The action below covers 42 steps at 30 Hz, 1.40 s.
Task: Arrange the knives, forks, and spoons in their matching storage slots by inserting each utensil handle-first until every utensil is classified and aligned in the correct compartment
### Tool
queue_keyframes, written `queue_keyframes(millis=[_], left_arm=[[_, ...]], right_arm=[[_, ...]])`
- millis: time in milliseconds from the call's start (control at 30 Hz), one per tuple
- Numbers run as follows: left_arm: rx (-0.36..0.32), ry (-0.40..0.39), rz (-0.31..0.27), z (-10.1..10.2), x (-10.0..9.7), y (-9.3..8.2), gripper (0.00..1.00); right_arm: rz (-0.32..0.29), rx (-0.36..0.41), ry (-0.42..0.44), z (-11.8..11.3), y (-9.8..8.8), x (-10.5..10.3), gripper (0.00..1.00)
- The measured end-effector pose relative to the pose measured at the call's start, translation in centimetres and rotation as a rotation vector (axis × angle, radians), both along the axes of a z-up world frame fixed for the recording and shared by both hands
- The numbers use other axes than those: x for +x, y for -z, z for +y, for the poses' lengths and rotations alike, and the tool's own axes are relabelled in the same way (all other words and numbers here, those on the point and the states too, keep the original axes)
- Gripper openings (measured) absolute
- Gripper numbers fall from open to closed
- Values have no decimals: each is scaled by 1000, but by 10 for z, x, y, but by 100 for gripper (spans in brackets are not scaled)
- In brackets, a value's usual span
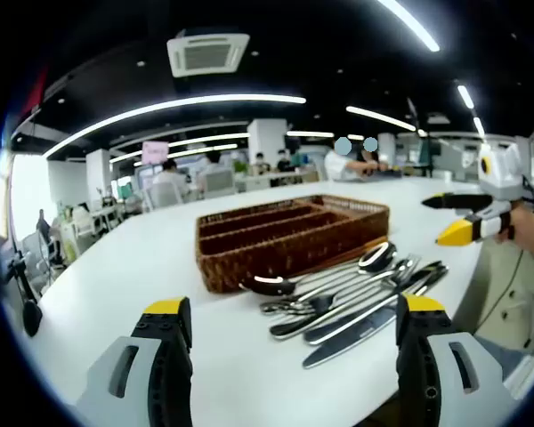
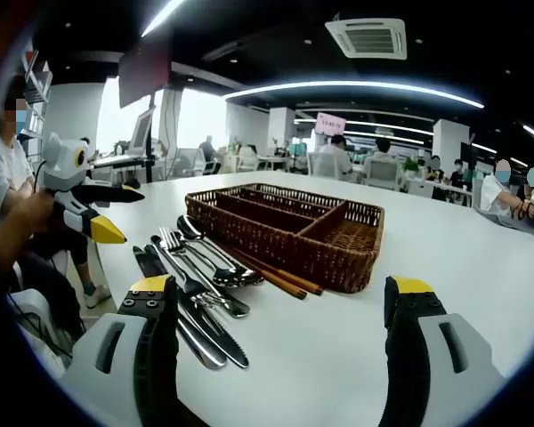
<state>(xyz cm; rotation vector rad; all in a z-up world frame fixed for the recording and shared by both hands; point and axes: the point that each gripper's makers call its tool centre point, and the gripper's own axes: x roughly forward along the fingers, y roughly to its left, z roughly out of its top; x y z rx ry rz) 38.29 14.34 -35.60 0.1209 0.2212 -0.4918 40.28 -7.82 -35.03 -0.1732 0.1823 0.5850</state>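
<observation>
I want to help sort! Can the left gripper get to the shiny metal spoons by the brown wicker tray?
Probably yes: the left gripper is open, and the spoons lie uncovered just beyond it beside the tray.

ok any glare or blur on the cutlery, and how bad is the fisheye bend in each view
Left gripper view: bright glints on the spoons and knives, cutlery sharp; ceiling light strips bow into arcs and the table edge curves. Right gripper view: softer highlights on the forks, wicker tray crisp, background people blurry and small; strips bend there too.
</observation>
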Motion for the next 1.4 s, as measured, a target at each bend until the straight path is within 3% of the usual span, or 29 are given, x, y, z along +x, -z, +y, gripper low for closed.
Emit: queue_keyframes(millis=[1233, 1400], left_arm=[[22, 15, 13, -4, -1, 4, 94], [-29, 13, 15, -2, -1, 0, 95]], right_arm=[[-6, -10, -4, 2, -4, 0, 100], [-7, -12, 0, 1, -3, 1, 100]])
